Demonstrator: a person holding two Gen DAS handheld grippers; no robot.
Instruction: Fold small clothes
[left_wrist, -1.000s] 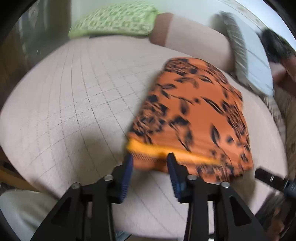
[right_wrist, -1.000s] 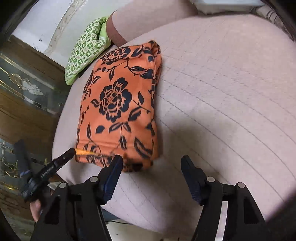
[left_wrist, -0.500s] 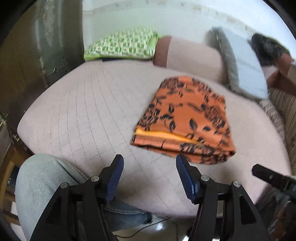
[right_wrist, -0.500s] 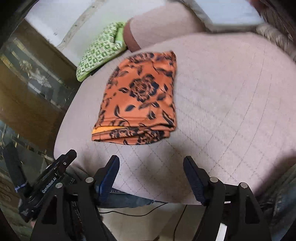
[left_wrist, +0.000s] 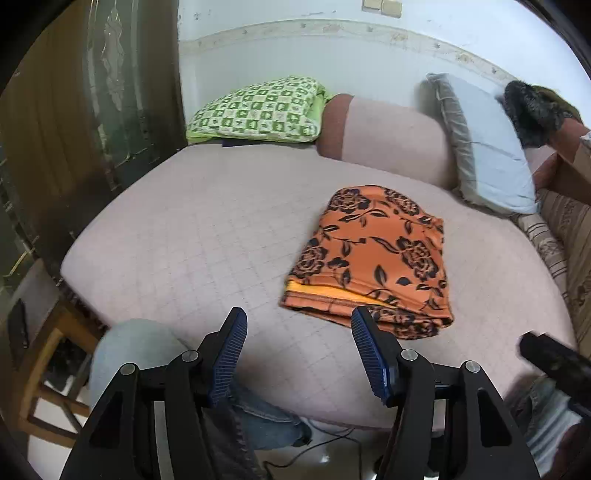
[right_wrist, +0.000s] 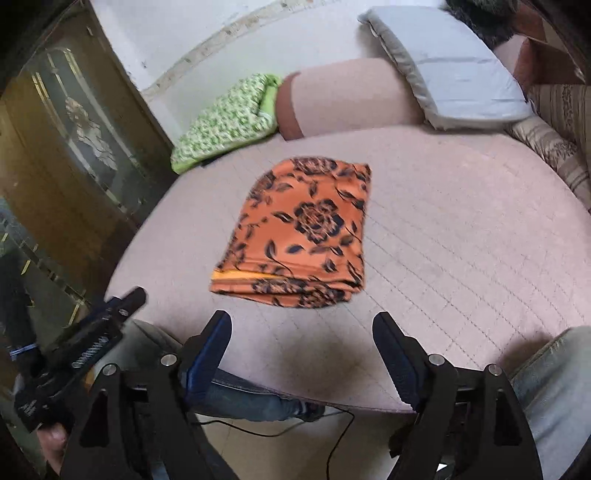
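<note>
An orange garment with black flowers lies folded into a flat rectangle on the pale quilted bed. A yellow inner edge shows at its near side. It also shows in the right wrist view. My left gripper is open and empty, held back at the bed's near edge, apart from the garment. My right gripper is open and empty, also back from the garment's near edge. The left gripper's body shows at the lower left of the right wrist view.
A green patterned pillow, a pink bolster and a grey pillow lie along the wall at the back. A dark wooden cabinet stands at the left. My knees in jeans are below the bed's front edge.
Both grippers have pulled back and up from the garment's near edge. The left jaws have opened wider. The garment lies let go and folded.
</note>
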